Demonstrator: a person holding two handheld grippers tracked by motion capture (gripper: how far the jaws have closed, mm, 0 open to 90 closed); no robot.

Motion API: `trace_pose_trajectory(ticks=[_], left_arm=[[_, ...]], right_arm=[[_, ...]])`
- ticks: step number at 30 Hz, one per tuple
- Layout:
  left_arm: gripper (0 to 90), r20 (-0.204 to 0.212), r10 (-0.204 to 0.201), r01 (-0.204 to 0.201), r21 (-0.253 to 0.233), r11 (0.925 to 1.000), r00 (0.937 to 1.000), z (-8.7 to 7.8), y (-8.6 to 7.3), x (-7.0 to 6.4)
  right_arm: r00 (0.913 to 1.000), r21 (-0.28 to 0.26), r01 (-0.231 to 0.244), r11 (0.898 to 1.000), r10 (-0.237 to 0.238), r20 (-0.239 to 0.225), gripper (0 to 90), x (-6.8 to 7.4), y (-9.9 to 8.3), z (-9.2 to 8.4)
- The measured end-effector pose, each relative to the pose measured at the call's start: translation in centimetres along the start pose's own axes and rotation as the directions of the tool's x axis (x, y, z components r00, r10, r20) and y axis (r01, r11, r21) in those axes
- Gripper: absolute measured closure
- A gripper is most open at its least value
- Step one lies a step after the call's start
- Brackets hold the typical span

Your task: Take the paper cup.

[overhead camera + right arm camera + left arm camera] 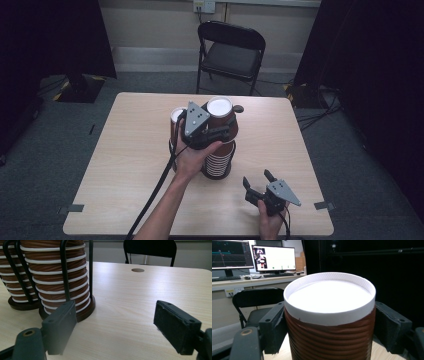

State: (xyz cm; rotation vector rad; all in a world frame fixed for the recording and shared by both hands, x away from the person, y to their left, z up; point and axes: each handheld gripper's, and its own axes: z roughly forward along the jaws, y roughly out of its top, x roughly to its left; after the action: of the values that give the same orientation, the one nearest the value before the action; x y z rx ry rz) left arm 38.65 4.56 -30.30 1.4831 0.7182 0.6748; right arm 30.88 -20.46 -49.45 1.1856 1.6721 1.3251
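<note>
A brown ribbed paper cup (220, 111) with a white rim stands at the top of a cup stack (218, 161) in a black wire holder at the table's middle. My left gripper (221, 133) is shut on this top cup (329, 315), with its pads (273, 326) pressed on both sides just below the rim. I cannot tell whether the cup is free of the stack. A second stack (176, 119) stands just to the left. My right gripper (256, 177) is open over the bare table near the front right, and its view faces the stacks (62, 277).
The holder's round dark base (85, 310) sits left of my right gripper (117, 327). A small hole (137, 270) marks the light wooden table (135, 150) farther back. A black folding chair (231, 50) stands behind the table. Dark curtains hang at both sides.
</note>
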Motion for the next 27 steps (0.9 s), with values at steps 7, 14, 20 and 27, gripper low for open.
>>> trace_pose_trajectory(ticks=[7, 14, 20, 27], left_arm=[[21.2, 0.020, -0.033, 0.034, -0.041, 0.9986, 0.9993, -0.8, 0.5, 0.4], [21.2, 0.029, -0.044, 0.047, -0.080, 0.9957, 0.9986, -1.9, 1.2, 0.6], [21.2, 0.033, -0.049, 0.052, -0.093, 0.9943, 0.9982, -2.7, 1.5, 0.9], [21.2, 0.021, -0.059, 0.061, -0.102, 0.9929, 0.9981, -3.6, 1.6, 1.1]], right_arm=[[1.0000, 0.001, -0.002, 1.000, 0.002, 0.000, 17.3, 0.0, 0.0, 0.0], [1.0000, 0.002, -0.001, 1.000, 0.001, 0.001, 17.2, 0.0, 0.0, 0.0], [1.0000, 0.003, -0.006, 1.000, 0.006, -0.001, 17.2, 0.0, 0.0, 0.0], [0.9999, 0.008, -0.009, 1.000, 0.009, -0.006, 17.1, -0.1, 0.0, 0.1]])
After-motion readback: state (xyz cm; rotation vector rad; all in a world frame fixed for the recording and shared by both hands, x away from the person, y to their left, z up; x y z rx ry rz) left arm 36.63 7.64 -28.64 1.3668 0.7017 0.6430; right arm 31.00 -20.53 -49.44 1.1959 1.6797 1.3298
